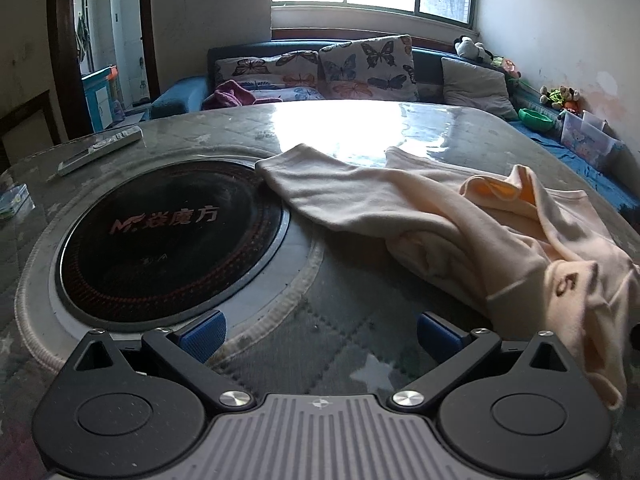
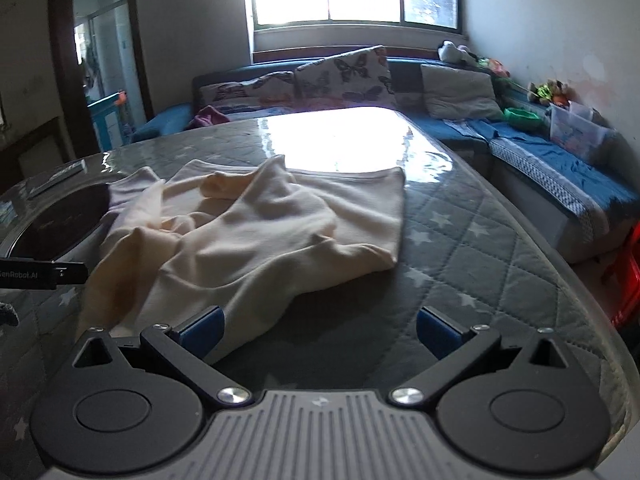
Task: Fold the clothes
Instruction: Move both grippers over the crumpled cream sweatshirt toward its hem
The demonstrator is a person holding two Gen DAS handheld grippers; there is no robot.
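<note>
Left gripper (image 1: pixel 318 334) is hovering low over the table w/ jaws spread wide, gripping nothing; right gripper (image 2: pixel 318 330) is likewise wide open & empty, its left finger sitting right at the cloth's near edge. The cream garment (image 2: pixel 256 232) is lying rumpled on the quilted table (image 2: pixel 472 248), one sleeve reaching onto the black cooktop (image 1: pixel 168 240); no neat fold is showing, so the folding is looking mostly left to do. Left view is showing the cooktop logo, a remote (image 1: pixel 100 150) & a printed mark on the fabric; right view is showing the garment's straight far hem & the other gripper's tip at frame left.
</note>
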